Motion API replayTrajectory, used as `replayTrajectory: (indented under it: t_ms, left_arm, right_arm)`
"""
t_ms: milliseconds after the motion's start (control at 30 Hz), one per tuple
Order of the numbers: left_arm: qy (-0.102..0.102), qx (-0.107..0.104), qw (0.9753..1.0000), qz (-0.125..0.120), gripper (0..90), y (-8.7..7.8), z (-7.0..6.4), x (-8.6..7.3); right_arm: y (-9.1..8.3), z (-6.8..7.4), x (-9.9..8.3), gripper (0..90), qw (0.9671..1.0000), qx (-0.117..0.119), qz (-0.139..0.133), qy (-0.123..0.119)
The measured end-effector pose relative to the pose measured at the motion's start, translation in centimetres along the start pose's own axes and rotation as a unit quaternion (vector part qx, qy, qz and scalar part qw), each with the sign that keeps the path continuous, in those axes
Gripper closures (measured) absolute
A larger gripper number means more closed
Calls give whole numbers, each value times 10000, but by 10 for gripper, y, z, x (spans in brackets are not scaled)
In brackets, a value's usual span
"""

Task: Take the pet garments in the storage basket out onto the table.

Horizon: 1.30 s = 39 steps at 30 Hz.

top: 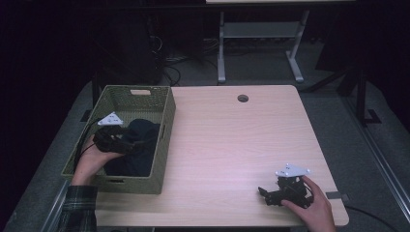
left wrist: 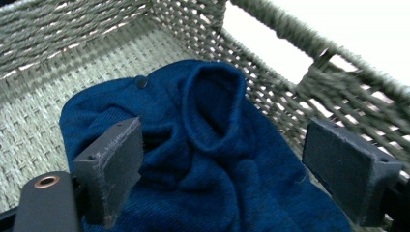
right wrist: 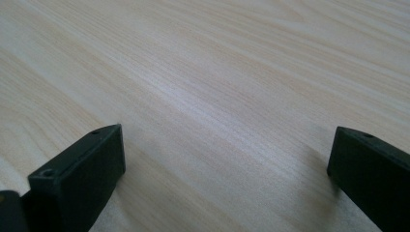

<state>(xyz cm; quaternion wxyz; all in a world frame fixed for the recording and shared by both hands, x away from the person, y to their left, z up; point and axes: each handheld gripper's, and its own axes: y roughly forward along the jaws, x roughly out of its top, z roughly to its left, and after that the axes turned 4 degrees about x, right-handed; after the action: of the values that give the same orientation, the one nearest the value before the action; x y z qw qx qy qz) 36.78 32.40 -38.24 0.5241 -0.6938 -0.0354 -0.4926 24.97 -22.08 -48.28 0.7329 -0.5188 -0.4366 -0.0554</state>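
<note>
**Blue garment lies in woven basket**

A crumpled dark blue garment (left wrist: 217, 145) is seen lying inside the green woven basket (top: 164, 121) at the table's (top: 232, 140) left edge. The left gripper (top: 138, 143) is held just above it, jaws spread wide and gripping nothing. The right gripper (top: 263, 192) is rested low on the bare tabletop near the front right corner, likewise spread and empty.

The gripper (left wrist: 222, 166) stands with its jaws wide apart, inside a woven basket (left wrist: 72, 34). Between and beyond the jaws lies a dark blue garment (left wrist: 212, 145), crumpled on the basket floor, with a small button near its upper edge. The right jaw is close to the basket wall, beside a handle opening.
</note>
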Motion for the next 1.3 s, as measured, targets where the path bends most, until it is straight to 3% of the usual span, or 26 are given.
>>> replayTrajectory:
  t_ms: [400, 633, 900, 1000, 1167, 1300]
  left_arm:
    - [-31, 8, 9997, 255, 142, 13, 3, -8]
    - [86, 54, 9987, 506, 142, 21, 0, -9]
    - [312, -30, 9942, 1029, 143, 32, -6, -10]
    - [295, -51, 9938, 1067, 143, 33, -7, -11]
    - [373, -96, 9903, 1332, 144, 38, -9, -12]
    - [366, -105, 9893, 1405, 144, 40, -9, -13]
  right_arm:
    - [0, 0, 0, 0, 10000, 0, 3, -6]
    - [0, 0, 0, 0, 10000, 1, 3, -5]
    - [0, 0, 0, 0, 10000, 1, 2, -6]
    - [0, 0, 0, 0, 10000, 1, 3, -6]
    - [0, 0, 0, 0, 10000, 3, 2, -9]
    - [0, 0, 0, 0, 10000, 2, 2, -8]
